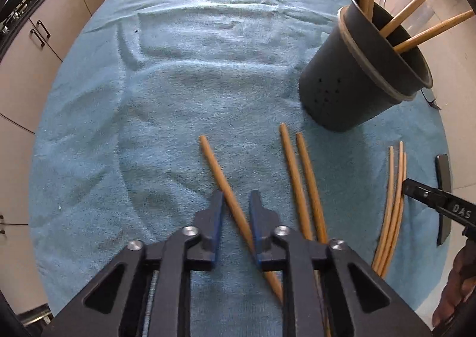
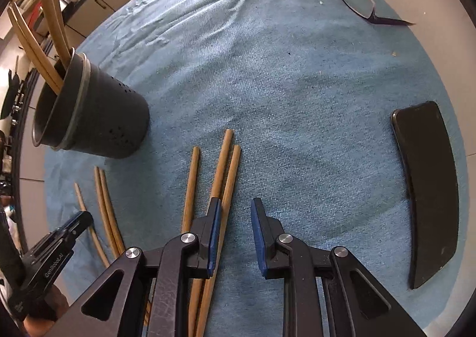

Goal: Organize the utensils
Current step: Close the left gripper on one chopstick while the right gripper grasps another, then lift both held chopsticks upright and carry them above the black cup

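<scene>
My left gripper (image 1: 236,203) is open around one chopstick (image 1: 221,179) on the blue towel (image 1: 184,75). My right gripper (image 2: 236,212) is open beside three chopsticks (image 2: 230,179). The cup (image 1: 357,81) stands near.

Tan wooden chopsticks (image 1: 226,185), blue towel (image 1: 178,69), dark grey hole-dotted holder (image 1: 351,81), black phone (image 2: 428,188), blue-padded black tool (image 2: 235,232).

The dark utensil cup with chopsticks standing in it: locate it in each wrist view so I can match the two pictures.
Left wrist view: the dark utensil cup stands upper right on the blue towel, beyond the loose chopsticks.
Right wrist view: the same cup stands at the left, tilted by the fisheye.
Shared landmark: the small holes in the cup's wall, seen in both views.
</scene>
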`<state>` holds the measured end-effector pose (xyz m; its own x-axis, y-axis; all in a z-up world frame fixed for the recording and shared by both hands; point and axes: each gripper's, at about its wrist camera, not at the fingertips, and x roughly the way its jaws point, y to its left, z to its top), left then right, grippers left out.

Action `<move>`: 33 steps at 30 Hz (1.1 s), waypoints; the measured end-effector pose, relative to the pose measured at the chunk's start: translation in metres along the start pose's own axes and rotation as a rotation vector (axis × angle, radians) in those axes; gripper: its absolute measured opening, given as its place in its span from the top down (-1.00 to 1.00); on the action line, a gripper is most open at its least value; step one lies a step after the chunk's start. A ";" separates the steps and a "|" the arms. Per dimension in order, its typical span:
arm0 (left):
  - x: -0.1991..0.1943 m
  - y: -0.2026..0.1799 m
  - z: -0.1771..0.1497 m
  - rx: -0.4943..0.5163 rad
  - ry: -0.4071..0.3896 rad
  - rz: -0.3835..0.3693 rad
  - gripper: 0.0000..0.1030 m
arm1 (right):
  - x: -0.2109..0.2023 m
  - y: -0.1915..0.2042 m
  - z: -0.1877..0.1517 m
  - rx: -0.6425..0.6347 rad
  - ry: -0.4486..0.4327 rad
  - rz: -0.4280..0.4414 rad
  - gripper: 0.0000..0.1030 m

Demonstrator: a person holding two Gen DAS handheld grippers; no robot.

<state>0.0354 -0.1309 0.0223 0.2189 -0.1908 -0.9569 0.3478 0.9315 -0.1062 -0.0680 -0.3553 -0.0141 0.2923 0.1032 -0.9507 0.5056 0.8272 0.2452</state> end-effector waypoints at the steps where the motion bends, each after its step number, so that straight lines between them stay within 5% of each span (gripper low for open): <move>1: 0.001 -0.003 0.001 0.003 -0.004 0.003 0.53 | 0.001 0.003 0.002 -0.007 0.001 -0.018 0.59; 6: 0.001 -0.016 -0.005 0.063 -0.051 0.065 0.80 | 0.006 0.022 0.008 -0.081 0.012 -0.108 0.83; 11: -0.014 -0.008 -0.019 0.048 -0.094 0.009 0.88 | 0.002 0.012 0.002 -0.064 -0.007 -0.038 0.88; 18: -0.068 -0.008 -0.022 0.043 -0.237 0.023 0.88 | -0.054 0.010 -0.022 -0.089 -0.207 0.138 0.88; 33: -0.151 -0.010 -0.025 0.061 -0.433 0.053 0.88 | -0.140 0.049 -0.070 -0.227 -0.487 0.190 0.88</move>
<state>-0.0241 -0.1031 0.1612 0.5952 -0.2672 -0.7578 0.3761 0.9260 -0.0311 -0.1412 -0.2904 0.1172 0.7288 0.0399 -0.6835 0.2362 0.9223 0.3057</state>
